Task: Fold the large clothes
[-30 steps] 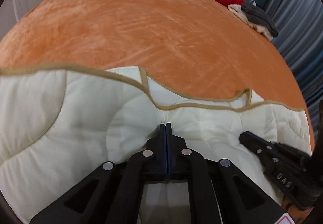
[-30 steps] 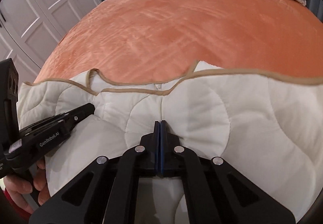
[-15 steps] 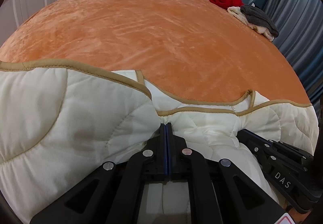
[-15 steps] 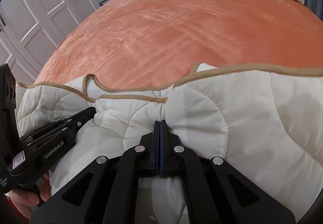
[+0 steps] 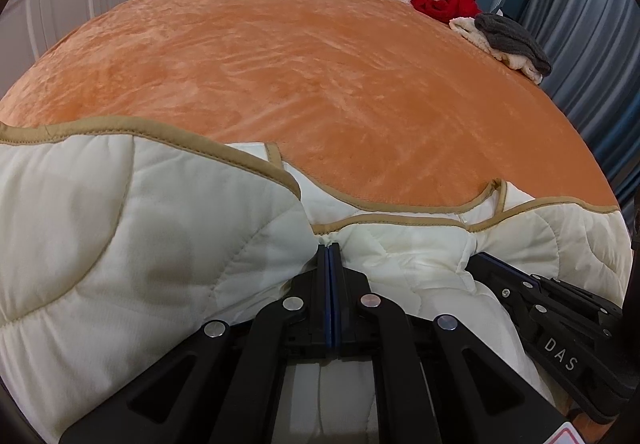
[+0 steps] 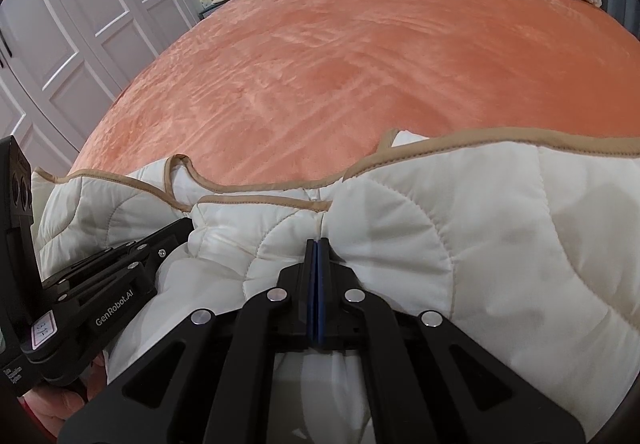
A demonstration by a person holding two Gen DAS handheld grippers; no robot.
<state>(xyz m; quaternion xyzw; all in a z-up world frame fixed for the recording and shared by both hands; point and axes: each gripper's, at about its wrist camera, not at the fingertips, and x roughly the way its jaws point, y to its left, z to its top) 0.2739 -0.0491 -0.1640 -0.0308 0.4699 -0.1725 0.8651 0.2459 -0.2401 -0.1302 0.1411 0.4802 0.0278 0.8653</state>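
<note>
Right now the cream quilted garment (image 5: 132, 244) lies bunched along the near edge of the orange bedspread (image 5: 320, 84), its tan-trimmed hem running crosswise. Left gripper (image 5: 329, 250) and right gripper (image 6: 316, 244) each pinch its fabric tight. Their casings read "DAS" and "GenRobot.AI".

Quilted cream garment (image 5: 152, 244): matt stitched cloth, tan binding. Orange bedspread (image 5: 304, 76): plush velvety pile, faint sheen. Gripper fingers (image 5: 325, 284): matt black plastic, shiny metal rivets.
</note>
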